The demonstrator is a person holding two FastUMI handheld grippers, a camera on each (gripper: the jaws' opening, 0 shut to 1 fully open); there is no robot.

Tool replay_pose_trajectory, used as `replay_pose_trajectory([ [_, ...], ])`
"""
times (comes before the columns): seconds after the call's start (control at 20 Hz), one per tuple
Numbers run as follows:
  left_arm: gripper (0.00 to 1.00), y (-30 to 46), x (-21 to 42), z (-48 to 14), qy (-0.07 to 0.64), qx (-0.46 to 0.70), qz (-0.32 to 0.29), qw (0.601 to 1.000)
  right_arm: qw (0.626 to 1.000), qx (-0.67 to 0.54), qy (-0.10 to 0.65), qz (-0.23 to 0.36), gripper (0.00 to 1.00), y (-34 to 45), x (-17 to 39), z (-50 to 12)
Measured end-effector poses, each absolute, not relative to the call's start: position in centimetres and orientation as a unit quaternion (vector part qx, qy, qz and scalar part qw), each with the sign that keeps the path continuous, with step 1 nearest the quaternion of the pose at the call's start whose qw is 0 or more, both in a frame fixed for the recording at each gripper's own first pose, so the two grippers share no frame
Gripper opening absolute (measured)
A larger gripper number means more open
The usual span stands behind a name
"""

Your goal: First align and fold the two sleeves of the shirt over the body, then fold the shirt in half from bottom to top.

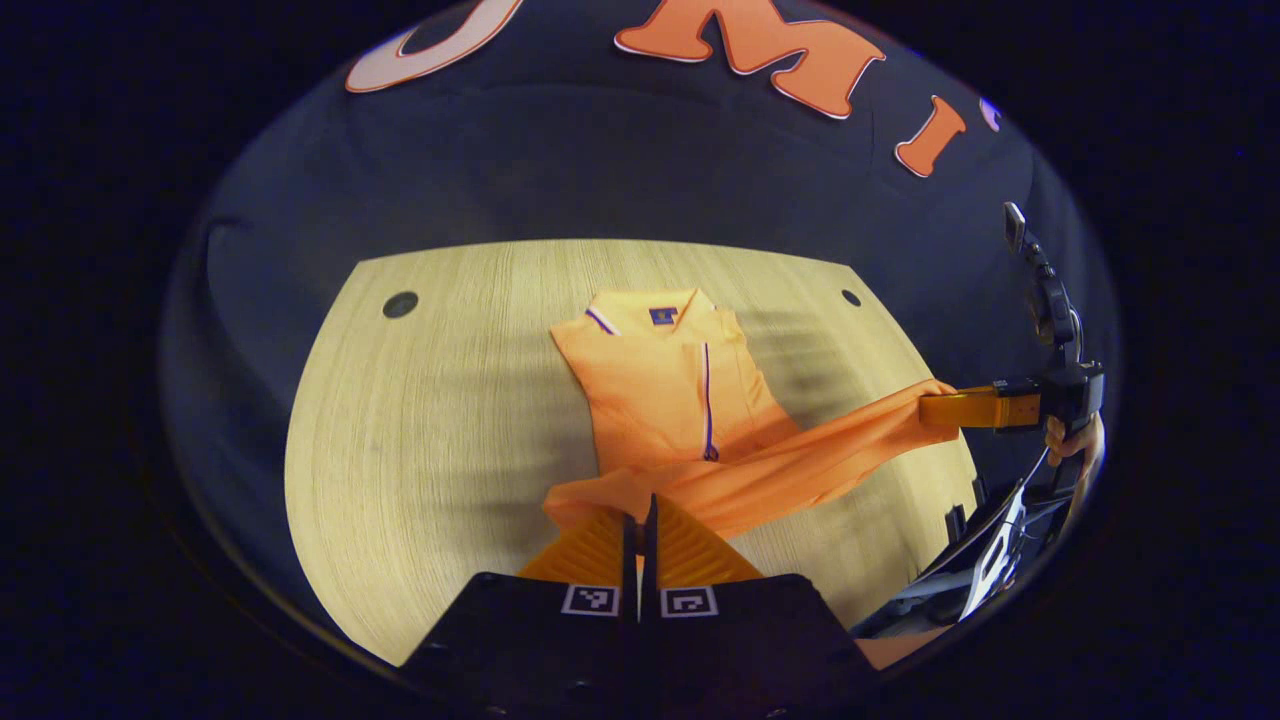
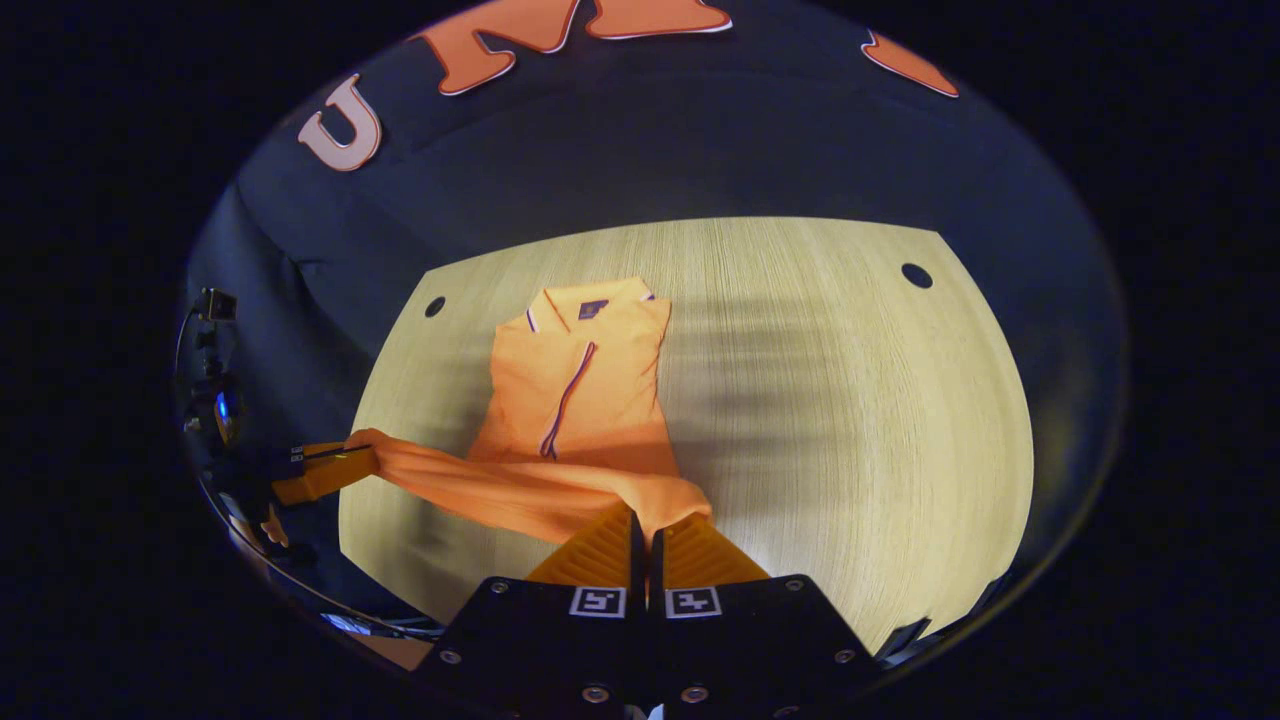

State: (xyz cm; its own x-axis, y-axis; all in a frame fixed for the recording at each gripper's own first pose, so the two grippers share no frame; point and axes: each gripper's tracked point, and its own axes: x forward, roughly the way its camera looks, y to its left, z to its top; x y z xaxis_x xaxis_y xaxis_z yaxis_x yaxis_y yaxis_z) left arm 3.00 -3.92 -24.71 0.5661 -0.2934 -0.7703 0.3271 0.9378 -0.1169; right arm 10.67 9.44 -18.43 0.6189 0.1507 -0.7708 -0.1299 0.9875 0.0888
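Pale wood with a fine grain makes the table [image 1: 420, 430], which has a rounded far edge and a small dark round hole [image 1: 400, 304] near each far corner. Behind it hangs the black cloth wall of the booth. On the table lies the orange shirt [image 1: 665, 385], with its collar toward the wall and a thin dark stripe along the placket; the sleeves look already folded in, so the upper part is a narrow panel flat on the wood. The bottom hem is lifted off the table and stretched as a band between the two grippers. In the left gripper view the left gripper [image 1: 640, 515] has its fingers pressed together on one end of this hem. The right gripper [image 1: 940, 410] appears at the far side there, held by a hand [image 1: 1065, 440], and it pinches the other end. In the right gripper view its own fingers are also pressed together on the cloth.
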Motion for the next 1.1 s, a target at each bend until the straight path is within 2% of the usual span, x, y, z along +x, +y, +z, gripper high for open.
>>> replay_pose_trajectory([
  [0.45,0.01,-4.1,14.5,-22.3,0.387,0.021,-0.171,0.906,0.912,0.028,0.404,0.065,0.00,9.0,19.7,-16.7],
  [0.85,0.01,-4.4,20.5,-26.6,0.402,0.061,-0.165,0.899,0.912,0.041,0.405,0.041,0.00,9.2,26.7,-19.8],
  [1.1,0.01,-4.0,22.1,-30.7,0.427,0.056,-0.141,0.891,0.904,0.051,0.423,0.031,0.01,9.1,29.4,-23.4],
])
